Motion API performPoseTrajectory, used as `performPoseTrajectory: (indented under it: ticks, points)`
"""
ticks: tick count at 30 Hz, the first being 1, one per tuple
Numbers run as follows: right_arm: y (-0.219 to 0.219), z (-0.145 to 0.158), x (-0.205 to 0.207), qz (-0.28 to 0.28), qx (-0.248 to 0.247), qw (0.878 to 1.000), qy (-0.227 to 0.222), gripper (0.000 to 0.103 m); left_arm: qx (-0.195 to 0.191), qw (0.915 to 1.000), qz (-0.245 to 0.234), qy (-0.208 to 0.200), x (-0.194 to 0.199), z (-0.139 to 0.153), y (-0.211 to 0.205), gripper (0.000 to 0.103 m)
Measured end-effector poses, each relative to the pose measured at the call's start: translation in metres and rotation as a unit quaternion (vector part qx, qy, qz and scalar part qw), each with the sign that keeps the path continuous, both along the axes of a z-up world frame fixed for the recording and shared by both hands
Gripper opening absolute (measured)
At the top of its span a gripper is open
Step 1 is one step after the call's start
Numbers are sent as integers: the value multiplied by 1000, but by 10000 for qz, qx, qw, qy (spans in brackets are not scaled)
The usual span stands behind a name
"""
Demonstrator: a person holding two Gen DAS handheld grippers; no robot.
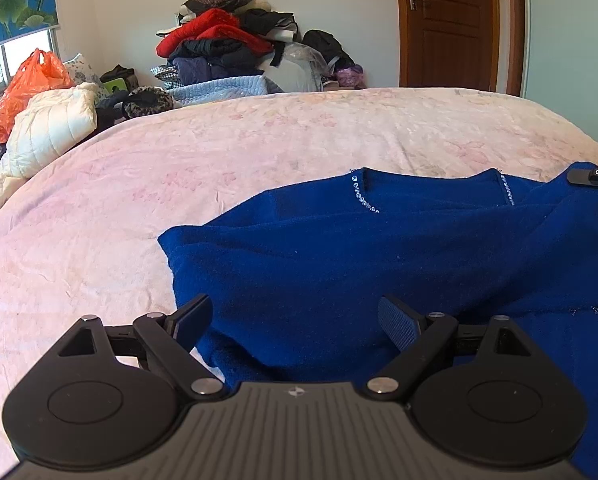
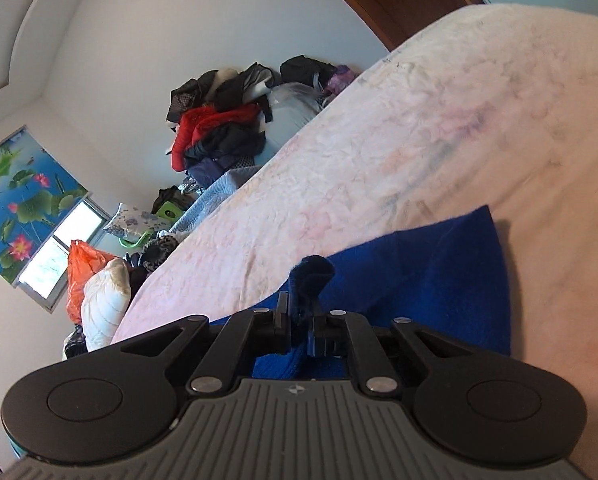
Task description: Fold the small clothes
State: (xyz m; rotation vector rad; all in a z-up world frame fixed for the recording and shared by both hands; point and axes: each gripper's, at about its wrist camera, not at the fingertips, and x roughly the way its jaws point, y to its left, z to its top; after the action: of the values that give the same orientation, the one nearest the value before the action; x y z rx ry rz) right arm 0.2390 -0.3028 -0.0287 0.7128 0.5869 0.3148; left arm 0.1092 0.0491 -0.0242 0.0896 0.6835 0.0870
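Our right gripper has its jaws clamped on a pinch of the blue top, at the top's right end. The top lies on the bed with its long axis across, collar far from us. Our left gripper hovers over its near left edge, jaws wide apart, holding nothing. Left of the top and beyond it the bed is bare, with room for a fold
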Motion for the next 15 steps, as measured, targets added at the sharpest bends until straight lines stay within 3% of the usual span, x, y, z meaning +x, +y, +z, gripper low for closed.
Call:
performPoseTrajectory:
  ticks: [5,9,12,13,15]
  points:
    - [-13,-6,2,-218,-263,9994,56,12,58,10000,-79,17,1,-1,-5,91]
    - [-19,-22,4,-133,-148,9989,416,25,59,9999,-83,60,1,-3,-6,91]
    - [-19,-22,3,-144,-144,9993,325,23,72,9999,-79,91,1,-4,-7,91]
    - [-19,-22,4,-117,-147,9993,320,14,87,9999,-80,96,1,-4,-7,91]
    - [-18,-22,4,-140,-219,9992,315,11,123,9999,-73,96,1,-4,-8,91]
